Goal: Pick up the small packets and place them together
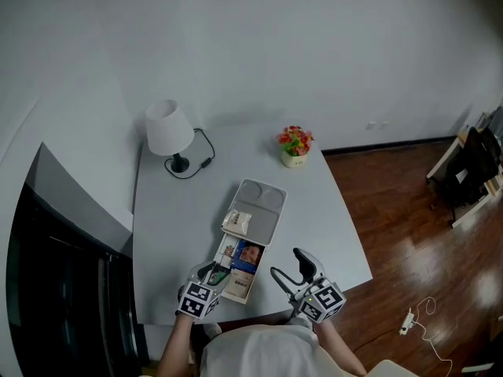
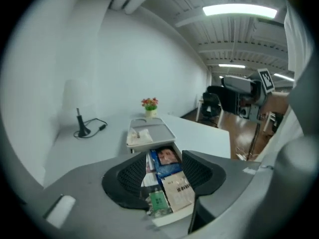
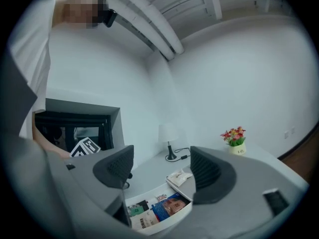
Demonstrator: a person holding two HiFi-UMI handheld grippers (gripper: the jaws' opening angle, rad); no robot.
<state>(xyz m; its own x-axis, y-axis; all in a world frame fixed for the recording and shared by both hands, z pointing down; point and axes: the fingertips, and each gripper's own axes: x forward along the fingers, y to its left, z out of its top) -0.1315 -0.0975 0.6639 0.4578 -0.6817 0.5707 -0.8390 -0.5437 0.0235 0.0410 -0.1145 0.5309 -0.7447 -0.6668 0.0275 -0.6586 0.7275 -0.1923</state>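
A white open box (image 1: pixel 238 294) lies on the grey table near its front edge, with several small packets in it. A blue packet (image 2: pixel 167 158), a beige one (image 2: pixel 178 188) and a green one (image 2: pixel 158 201) show in the left gripper view. My left gripper (image 1: pixel 212 273) points down over the box's near end. Its jaws (image 2: pixel 164 157) straddle those packets without visibly pressing any. Behind the box a grey tray (image 1: pixel 267 203) holds one pale packet (image 1: pixel 236 221). My right gripper (image 1: pixel 289 267) hovers level to the right of the box, open and holding nothing (image 3: pixel 162 156).
A white lamp (image 1: pixel 169 132) with a black cord stands at the back left, and a small pot of flowers (image 1: pixel 295 149) at the back right. A dark cabinet (image 1: pixel 55 289) borders the table's left side. Wooden floor lies to the right.
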